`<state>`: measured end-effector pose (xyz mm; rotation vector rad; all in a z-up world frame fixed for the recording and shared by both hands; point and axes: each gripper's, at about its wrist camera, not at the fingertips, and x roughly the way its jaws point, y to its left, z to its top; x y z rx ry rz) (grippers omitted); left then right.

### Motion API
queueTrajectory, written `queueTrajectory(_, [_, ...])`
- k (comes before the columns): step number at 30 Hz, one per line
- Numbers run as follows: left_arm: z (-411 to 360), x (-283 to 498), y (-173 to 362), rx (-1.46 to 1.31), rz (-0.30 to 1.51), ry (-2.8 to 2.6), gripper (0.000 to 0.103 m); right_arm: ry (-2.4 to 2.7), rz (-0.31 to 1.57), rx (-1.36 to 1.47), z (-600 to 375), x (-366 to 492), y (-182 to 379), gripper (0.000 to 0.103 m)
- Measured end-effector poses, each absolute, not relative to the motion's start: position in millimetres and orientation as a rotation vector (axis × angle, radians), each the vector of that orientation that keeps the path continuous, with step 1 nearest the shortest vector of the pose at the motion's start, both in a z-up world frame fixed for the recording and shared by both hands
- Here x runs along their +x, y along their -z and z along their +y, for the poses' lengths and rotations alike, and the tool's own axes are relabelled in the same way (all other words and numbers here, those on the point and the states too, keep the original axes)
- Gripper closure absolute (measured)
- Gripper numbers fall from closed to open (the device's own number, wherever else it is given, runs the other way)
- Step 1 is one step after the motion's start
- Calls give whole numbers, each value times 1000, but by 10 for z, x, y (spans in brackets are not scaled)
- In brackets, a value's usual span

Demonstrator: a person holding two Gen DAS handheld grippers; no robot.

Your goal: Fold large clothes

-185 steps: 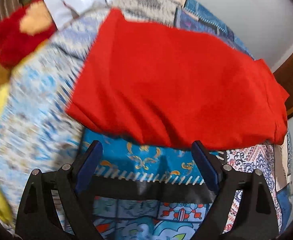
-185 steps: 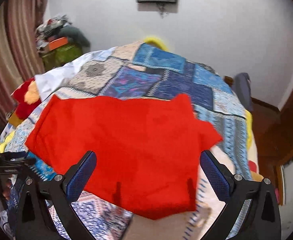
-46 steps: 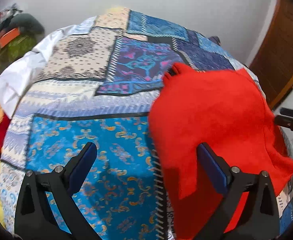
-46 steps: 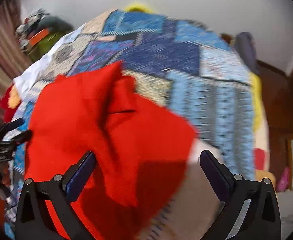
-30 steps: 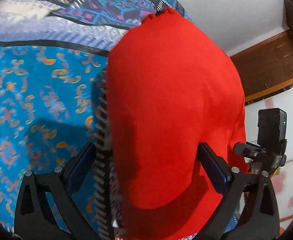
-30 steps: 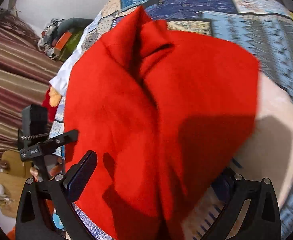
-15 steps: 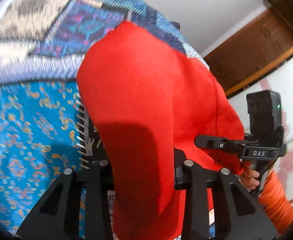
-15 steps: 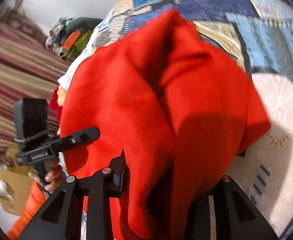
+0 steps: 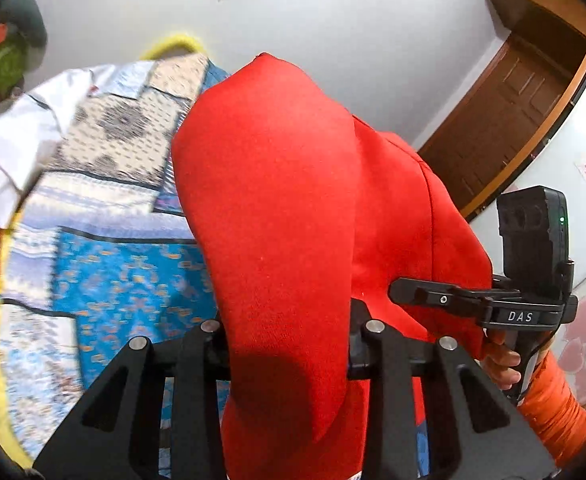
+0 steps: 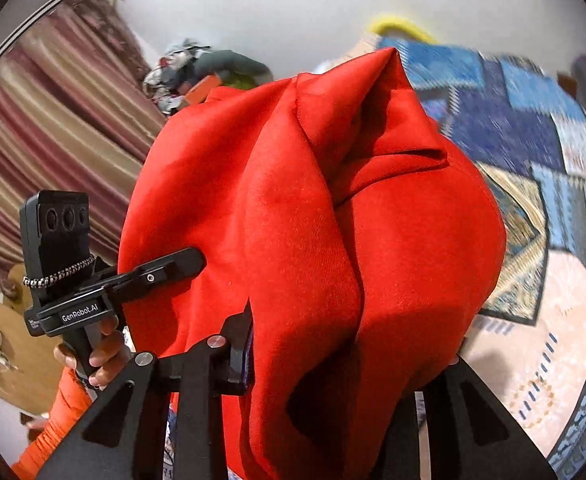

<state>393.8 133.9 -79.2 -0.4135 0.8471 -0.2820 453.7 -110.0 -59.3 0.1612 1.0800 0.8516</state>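
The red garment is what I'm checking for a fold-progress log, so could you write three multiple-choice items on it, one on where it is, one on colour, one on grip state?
1. Where is the red garment?
A. Flat on the floor
B. Lifted in front of the patchwork bedspread, bunched between both grippers
C. Hanging on the wooden door

2. What colour is the sleeve of the person's arm?
A. Orange
B. Green
C. White

3. How do the jaws of the left gripper and right gripper stand?
A. Both wide open
B. Only the left closed
C. Both closed on the cloth

Answers:
1. B, the cloth rises from both grippers with the bedspread showing behind it.
2. A, an orange sleeve shows below each hand.
3. C, in each wrist view the cloth is pinched between the narrowed jaws.
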Motion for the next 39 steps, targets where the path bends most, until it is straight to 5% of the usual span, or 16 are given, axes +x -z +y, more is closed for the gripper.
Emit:
queueTrajectory(10, [1903,3454,1219,-459,940,214,70,-903,1171,165,-402,4155,913,74])
queueTrajectory(22, [2235,3115,2743,-529,1194,148,64,-807,1480,53,197,3912,2479,72])
queueTrajectory(27, [2234,2928,2535,-443,1118,91,50,-810,1444,-110,273,3838,2354,58])
queueTrajectory(32, [2211,2651,2108,-305,1033,-10,41,-787,1340,-247,68,3745,2058,56])
queueTrajectory(35, [2118,2473,2029,-243,1002,-16,32,-770,1200,-335,-10,3545,1759,35])
queueTrajectory(36, [2083,2436,2033,-228,1003,-15,27,-766,1160,-349,-21,3478,1691,17])
queueTrajectory(39, [1903,2370,2191,-169,1030,-18,21,-783,1034,-376,21,3240,1549,1])
